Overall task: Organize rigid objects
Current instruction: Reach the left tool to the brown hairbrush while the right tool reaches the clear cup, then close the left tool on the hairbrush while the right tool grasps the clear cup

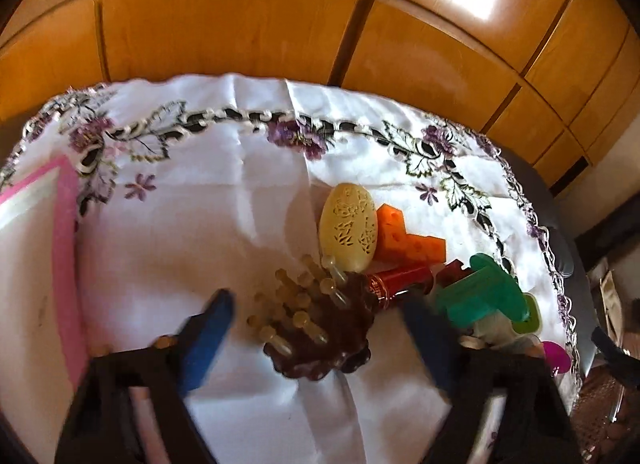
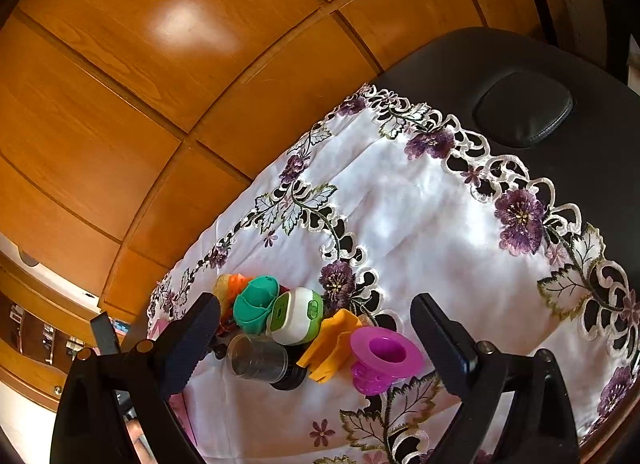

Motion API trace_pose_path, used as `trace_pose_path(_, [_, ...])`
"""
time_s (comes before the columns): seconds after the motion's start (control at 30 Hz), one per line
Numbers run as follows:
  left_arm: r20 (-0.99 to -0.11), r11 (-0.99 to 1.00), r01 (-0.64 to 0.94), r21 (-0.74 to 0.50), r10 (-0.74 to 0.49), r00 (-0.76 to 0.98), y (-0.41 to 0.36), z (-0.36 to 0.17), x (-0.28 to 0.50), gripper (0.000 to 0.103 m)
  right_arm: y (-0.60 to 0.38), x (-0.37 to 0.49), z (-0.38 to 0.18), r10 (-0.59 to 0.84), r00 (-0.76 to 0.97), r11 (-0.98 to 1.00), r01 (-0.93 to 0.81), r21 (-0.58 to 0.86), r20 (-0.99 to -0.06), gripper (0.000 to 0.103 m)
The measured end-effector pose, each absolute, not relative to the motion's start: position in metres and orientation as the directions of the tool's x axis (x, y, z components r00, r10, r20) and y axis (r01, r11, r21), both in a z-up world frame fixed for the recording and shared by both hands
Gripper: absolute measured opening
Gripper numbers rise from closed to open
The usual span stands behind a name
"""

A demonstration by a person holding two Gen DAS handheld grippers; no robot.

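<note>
My left gripper [image 1: 320, 328] is open, its blue fingers on either side of a dark brown hairbrush [image 1: 320, 328] with pale bristles lying on the white embroidered cloth [image 1: 200, 224]. Beyond it lie a cream carved oval [image 1: 349, 227], an orange block [image 1: 404, 238], a red tube [image 1: 400, 282] and a teal plastic piece [image 1: 484, 290]. My right gripper [image 2: 316, 328] is open and empty above the cloth [image 2: 420, 216]. Between its fingers lie a magenta flanged cup [image 2: 386, 356], a yellow-orange piece [image 2: 332, 344], a clear cup [image 2: 258, 358], a white-and-green gadget [image 2: 296, 314] and the teal piece [image 2: 256, 302].
A pink-rimmed tray [image 1: 66, 232] stands at the left edge of the cloth. Wooden cabinet doors [image 1: 240, 24] rise behind the table. A black padded seat [image 2: 524, 112] lies beyond the cloth's far right edge.
</note>
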State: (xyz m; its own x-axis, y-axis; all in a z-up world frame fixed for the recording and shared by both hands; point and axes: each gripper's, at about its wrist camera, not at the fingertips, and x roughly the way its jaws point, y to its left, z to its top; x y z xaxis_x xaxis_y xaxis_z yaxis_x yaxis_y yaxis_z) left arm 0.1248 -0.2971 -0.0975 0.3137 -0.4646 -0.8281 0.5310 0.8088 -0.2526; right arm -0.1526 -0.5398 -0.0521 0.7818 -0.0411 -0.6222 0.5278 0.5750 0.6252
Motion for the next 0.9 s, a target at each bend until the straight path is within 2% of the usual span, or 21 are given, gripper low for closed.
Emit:
trace_pose_path(0.03, [-0.840, 0.813, 0.525, -0.251, -0.452, 0.299, -0.299, -0.103, 0.127, 0.062, -0.540, -0.153, -0.052, -0.042, 0.781, 0.574, 0.529, 0.625, -0.623, 0.098])
trace_pose_path(0.17, [-0.831, 0.809, 0.518, -0.279, -0.473, 0.292, -0.292, -0.109, 0.124, 0.054, -0.540, -0.152, -0.052, -0.044, 0.776, 0.575, 0.534, 0.619, -0.629, 0.096])
trace_pose_path(0.27, [-0.824, 0.809, 0.515, -0.283, -0.480, 0.302, -0.283, -0.106, 0.116, 0.054, -0.539, -0.150, -0.052, -0.045, 0.764, 0.582, 0.544, 0.605, -0.644, 0.089])
trace_pose_path(0.43, [-0.790, 0.789, 0.561, -0.251, -0.502, 0.352, -0.270, -0.087, 0.094, 0.054, -0.534, -0.141, -0.053, -0.036, 0.723, 0.618, 0.558, 0.553, -0.690, 0.074])
trace_pose_path(0.5, [-0.782, 0.778, 0.575, -0.253, -0.514, 0.353, -0.265, -0.081, 0.087, 0.054, -0.528, -0.134, -0.052, -0.031, 0.698, 0.649, 0.559, 0.516, -0.716, 0.060])
trace_pose_path(0.57, [-0.766, 0.770, 0.586, -0.250, -0.528, 0.367, -0.257, -0.071, 0.077, 0.054, -0.516, -0.123, -0.052, -0.008, 0.674, 0.696, 0.534, 0.480, -0.738, 0.054])
trace_pose_path(0.73, [-0.741, 0.764, 0.600, -0.239, -0.542, 0.395, -0.242, -0.056, 0.057, 0.054, -0.477, -0.087, -0.051, 0.063, 0.653, 0.786, 0.434, 0.441, -0.755, 0.054])
trace_pose_path(0.9, [-0.727, 0.777, 0.583, -0.236, -0.540, 0.425, -0.216, -0.045, 0.045, 0.054, -0.441, -0.056, -0.061, 0.017, 0.606, 0.863, 0.393, 0.318, -0.795, 0.054])
